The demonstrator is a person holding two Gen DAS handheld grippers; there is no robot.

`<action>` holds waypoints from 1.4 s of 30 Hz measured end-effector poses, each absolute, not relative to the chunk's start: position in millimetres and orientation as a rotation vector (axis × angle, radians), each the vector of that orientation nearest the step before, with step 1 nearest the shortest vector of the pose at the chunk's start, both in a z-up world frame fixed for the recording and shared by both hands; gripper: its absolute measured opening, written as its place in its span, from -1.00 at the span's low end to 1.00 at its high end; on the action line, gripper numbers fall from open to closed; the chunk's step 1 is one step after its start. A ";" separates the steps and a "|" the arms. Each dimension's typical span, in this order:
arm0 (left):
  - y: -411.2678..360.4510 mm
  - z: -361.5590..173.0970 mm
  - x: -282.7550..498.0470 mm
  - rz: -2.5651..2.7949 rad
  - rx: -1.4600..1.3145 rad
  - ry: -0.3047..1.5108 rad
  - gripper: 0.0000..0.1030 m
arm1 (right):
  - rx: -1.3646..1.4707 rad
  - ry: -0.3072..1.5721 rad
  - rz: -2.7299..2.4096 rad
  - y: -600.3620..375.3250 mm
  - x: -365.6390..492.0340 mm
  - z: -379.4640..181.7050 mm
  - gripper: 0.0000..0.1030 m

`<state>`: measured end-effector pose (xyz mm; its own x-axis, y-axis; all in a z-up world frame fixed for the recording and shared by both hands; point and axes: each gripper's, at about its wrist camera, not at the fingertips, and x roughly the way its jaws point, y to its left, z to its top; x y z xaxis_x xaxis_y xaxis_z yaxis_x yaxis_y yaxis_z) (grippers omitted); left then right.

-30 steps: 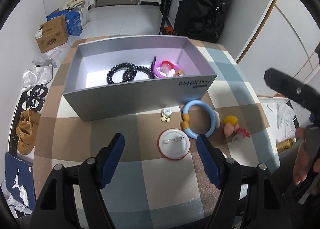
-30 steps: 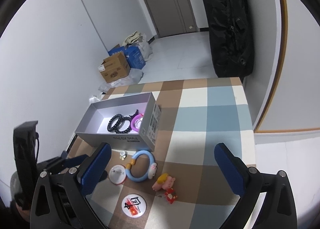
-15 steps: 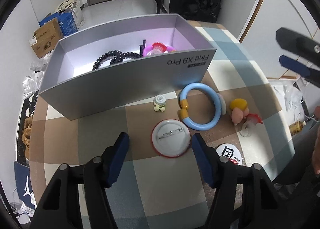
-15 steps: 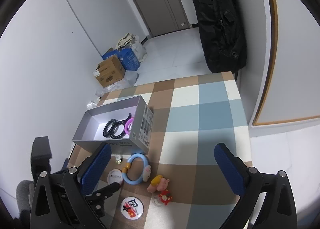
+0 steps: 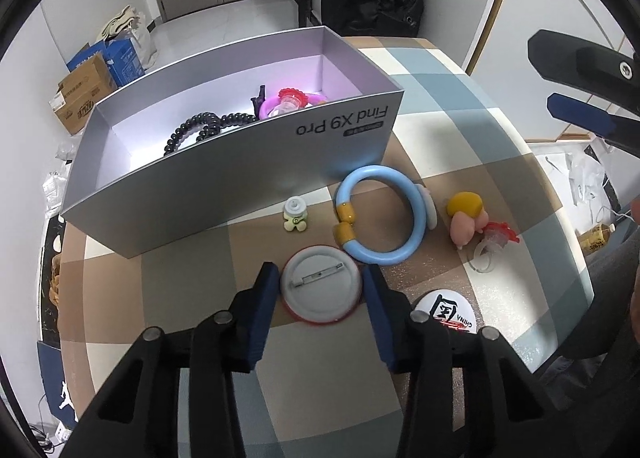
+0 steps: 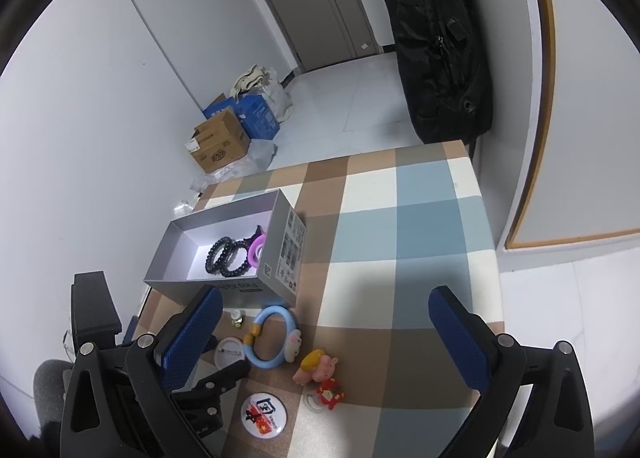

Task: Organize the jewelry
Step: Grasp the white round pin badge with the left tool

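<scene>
A round pin badge [image 5: 320, 290] lies face down on the checkered table, its pin up. My left gripper [image 5: 320, 290] is low over it, blue fingers [image 5: 264, 298] on either side, close to its rim; I cannot tell if they touch. The badge also shows in the right wrist view [image 6: 229, 350]. A grey box [image 5: 240, 178] behind it holds black bead bracelets [image 5: 200, 128] and a pink ring [image 5: 286, 104]. A blue bangle [image 5: 380, 214], a small green charm [image 5: 295, 214], a pig figure [image 5: 466, 218] and a printed badge [image 5: 446, 312] lie beside it. My right gripper [image 6: 326, 334] is open, high above the table.
The box [image 6: 224, 258] stands at the table's left edge. A red-topped clear ring [image 5: 494, 244] lies by the pig. A black bag [image 6: 436, 42] leans on the far wall. Cardboard boxes [image 6: 220, 142] sit on the floor.
My left gripper has moved forward and down and its fingers have narrowed around the face-down badge. The right gripper has risen a little and stays open.
</scene>
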<state>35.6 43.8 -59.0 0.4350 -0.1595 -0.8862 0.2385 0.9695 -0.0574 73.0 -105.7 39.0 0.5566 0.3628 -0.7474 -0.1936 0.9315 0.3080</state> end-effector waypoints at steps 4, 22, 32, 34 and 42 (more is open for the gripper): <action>49.9 -58.3 40.9 -0.266 0.024 1.102 -0.27 | 0.198 0.926 0.329 -106.1 73.3 38.2 1.00; 65.4 -56.0 47.3 -0.291 -0.169 1.153 -0.27 | 0.247 0.930 0.280 -121.2 75.8 36.3 1.00; 81.1 -48.0 48.2 -0.293 -0.283 1.144 -0.27 | 0.246 0.937 0.263 -122.1 77.1 33.9 1.00; 83.7 -42.7 46.1 -0.298 -0.293 1.128 -0.27 | 0.241 0.938 0.258 -121.9 77.3 32.9 1.00; 98.8 -18.6 43.3 -0.301 -0.375 1.036 -0.27 | 0.192 0.969 0.267 -112.1 75.2 22.4 1.00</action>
<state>43.3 98.8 -18.6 0.4783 -0.4139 -0.7745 0.0658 0.8964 -0.4384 75.2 -112.1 22.4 0.5376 0.3077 -0.7851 -0.1377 0.9506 0.2783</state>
